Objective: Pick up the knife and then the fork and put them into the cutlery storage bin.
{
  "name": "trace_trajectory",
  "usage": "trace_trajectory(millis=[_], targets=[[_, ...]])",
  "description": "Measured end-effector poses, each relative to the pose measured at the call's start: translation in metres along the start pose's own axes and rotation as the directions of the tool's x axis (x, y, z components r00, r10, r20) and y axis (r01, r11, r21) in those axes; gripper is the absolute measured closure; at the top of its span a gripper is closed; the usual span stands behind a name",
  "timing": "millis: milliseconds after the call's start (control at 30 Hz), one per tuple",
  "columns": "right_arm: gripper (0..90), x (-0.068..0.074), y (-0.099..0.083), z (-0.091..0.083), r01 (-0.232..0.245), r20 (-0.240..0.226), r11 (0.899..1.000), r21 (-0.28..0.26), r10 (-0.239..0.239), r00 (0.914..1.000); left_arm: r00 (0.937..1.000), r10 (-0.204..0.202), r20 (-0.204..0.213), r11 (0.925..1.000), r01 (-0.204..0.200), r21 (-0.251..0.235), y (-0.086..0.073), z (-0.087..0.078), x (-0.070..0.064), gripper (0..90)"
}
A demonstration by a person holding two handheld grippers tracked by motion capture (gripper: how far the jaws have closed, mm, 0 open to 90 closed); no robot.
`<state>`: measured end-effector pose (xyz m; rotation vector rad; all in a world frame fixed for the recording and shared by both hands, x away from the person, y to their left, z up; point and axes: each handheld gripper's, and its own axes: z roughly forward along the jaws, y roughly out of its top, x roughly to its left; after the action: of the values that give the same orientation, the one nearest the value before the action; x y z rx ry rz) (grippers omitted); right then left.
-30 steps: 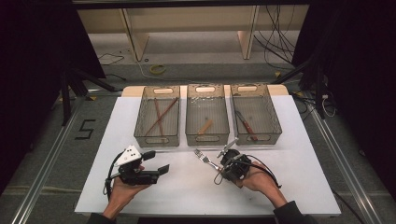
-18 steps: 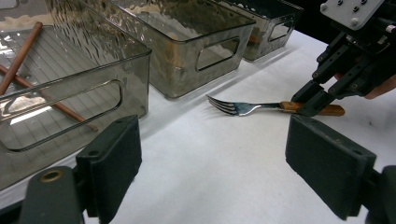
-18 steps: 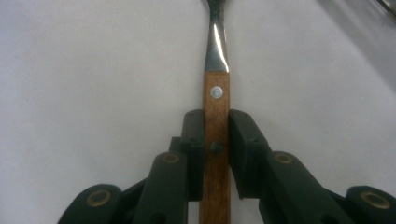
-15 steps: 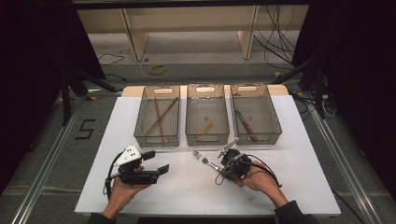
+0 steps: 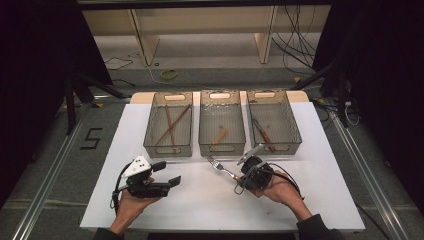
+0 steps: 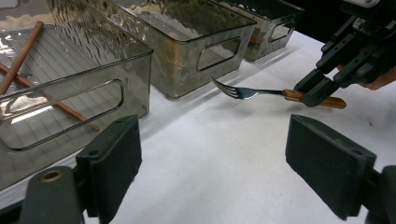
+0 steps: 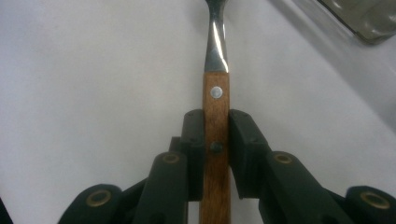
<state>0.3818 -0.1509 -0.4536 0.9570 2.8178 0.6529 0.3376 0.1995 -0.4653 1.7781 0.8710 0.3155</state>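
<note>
Legible marking: one only. Digit "5" [image 5: 90, 138], dark tape strokes on the grey floor left of the table, near the table's left edge, seen in the high view. No readable labels or brands on bins, utensils or grippers

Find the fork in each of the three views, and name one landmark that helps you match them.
High view: the fork lies low of centre, before the middle bin, its handle in the right tongs.
Left gripper view: right of centre, fork tines pointing left.
Right gripper view: top centre, fork handle clamped.
Landmark: the white table.
</note>
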Motion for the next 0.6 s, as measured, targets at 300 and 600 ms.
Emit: trace_trajectory(millis=[300,600], targets=[[77.6,-0.005,-0.001,-0.005,-0.016,-0.006,1.000,-0.025,0.016,0.9999,1.0000,-0.001,0.000,1.0000,0.001,-0.003,0.000,0.000,0.000,17.5],[77.6,-0.010,-0.003,-0.014,-0.021,-0.006,0.998,-0.060,0.021,0.9998,1.0000,-0.002,-0.002,1.0000,0.002,-0.005,0.000,0.000,0.001,17.5]])
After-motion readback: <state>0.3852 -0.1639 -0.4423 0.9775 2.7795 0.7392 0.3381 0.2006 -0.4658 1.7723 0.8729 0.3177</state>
